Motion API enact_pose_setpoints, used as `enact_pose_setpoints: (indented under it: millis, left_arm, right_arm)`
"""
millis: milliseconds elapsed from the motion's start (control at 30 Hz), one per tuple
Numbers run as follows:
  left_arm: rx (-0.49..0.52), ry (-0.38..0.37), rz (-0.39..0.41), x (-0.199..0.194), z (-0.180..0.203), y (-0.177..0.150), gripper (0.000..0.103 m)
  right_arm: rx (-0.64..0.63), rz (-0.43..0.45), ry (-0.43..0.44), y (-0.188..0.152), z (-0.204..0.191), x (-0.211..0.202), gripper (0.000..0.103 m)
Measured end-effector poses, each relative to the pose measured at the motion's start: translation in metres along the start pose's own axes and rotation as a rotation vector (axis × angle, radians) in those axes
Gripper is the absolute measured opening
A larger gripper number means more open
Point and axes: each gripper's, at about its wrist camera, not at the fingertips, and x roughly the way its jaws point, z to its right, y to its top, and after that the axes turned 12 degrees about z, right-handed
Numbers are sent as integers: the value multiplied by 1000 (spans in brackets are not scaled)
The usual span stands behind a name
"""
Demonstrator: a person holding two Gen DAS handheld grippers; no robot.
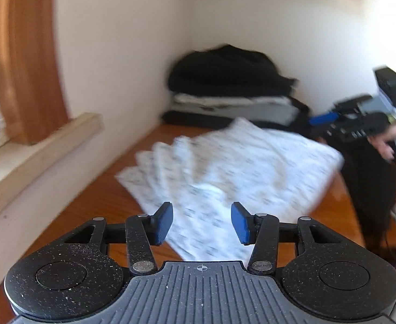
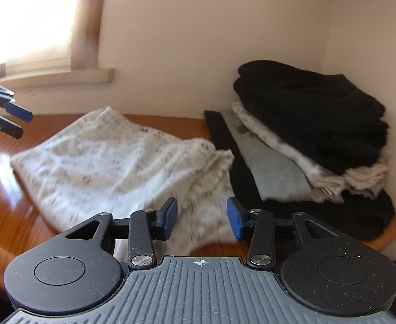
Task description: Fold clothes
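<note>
White patterned garment (image 2: 122, 159) lies folded flat on the wooden worktop (image 2: 6, 189), just in front of both grippers and beside the stack of folded clothes (image 2: 306, 135) in the wall corner. From my right wrist view its long axis runs from near right to far left, toward the window sill (image 2: 62, 77). The small grey print is too blurred to read; I see no label. Left gripper (image 1: 202, 222): fingers parted, nothing between them. Right gripper (image 2: 202, 218): fingers parted, empty, just above the cloth's near edge.
</note>
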Motion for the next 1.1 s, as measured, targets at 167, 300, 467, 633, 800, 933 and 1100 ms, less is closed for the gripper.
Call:
enact_pose_setpoints:
  millis: [167,300,467,633,800,933,1100]
  left_arm:
    - [-75,42,12,37,-8,9,50]
    - [-97,81,15,74,-12,15,50]
    - [-147,124,5,111,-20,15,50]
    - [-201,124,31,118,-32,11,50]
    - [-215,117,37,123,-38,9,5]
    - [-209,160,102,118,-36,15,5]
    - [-263,176,144,113,-41,24,5]
  right_arm:
    - [84,14,21,11,10,30,44]
    - [165,10,46,19,19,55,44]
    - [250,-23,96,16,25,90,44]
    - [229,-55,178,13,18,106,51]
    - [179,-52,187,16,15,107,8]
    - [220,52,128,24,33,81,4]
    - [255,7,71,8,41,90,6]
